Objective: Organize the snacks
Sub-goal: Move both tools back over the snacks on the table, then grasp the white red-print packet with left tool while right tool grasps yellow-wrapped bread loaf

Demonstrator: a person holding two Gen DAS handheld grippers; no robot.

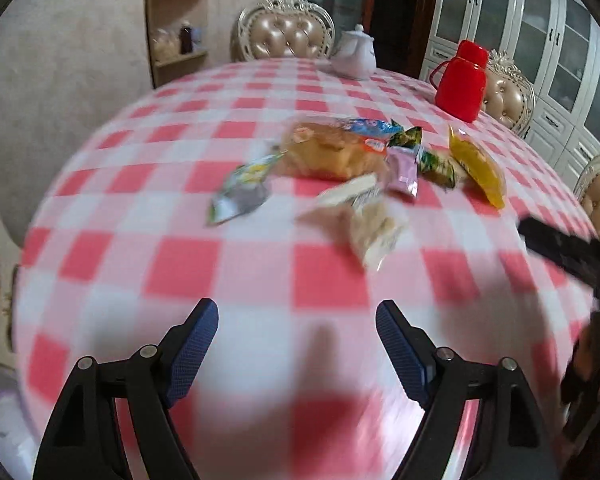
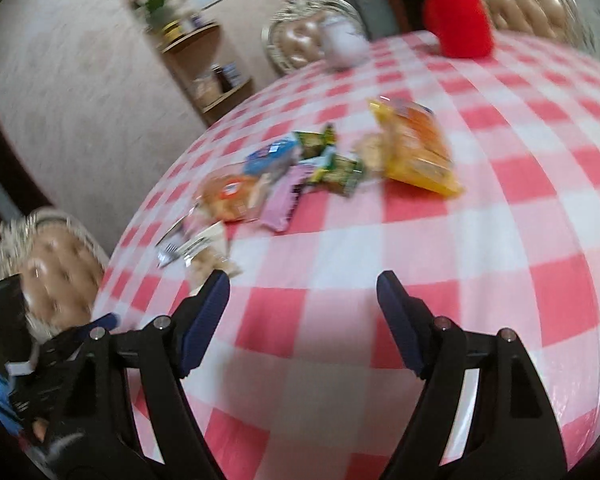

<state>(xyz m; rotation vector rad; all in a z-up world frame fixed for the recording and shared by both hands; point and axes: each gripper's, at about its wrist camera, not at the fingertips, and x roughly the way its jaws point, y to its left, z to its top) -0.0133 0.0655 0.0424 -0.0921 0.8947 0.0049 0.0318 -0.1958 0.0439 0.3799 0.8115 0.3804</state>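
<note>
A loose heap of snack packets lies mid-table on the red-and-white checked cloth [image 1: 260,264]: a bread bag [image 1: 328,152], a yellow chip bag [image 1: 478,166], a pink packet [image 1: 402,170], green packets [image 1: 436,164], a clear cracker bag [image 1: 372,228] and a silver-green pouch [image 1: 242,192]. My left gripper [image 1: 296,344] hovers open and empty over the cloth, short of the heap. The right wrist view shows the same heap, with the yellow chip bag [image 2: 416,152] and bread bag [image 2: 230,194]. My right gripper [image 2: 304,308] is open and empty, with the cracker bag [image 2: 208,264] by its left finger.
A white teapot [image 1: 354,56] and a red thermos jug [image 1: 462,80] stand at the table's far edge. Padded chairs [image 1: 286,32] ring the table. A corner shelf [image 1: 178,28] and white cabinets [image 1: 540,40] stand behind. The other gripper's black body [image 1: 568,252] shows at the right.
</note>
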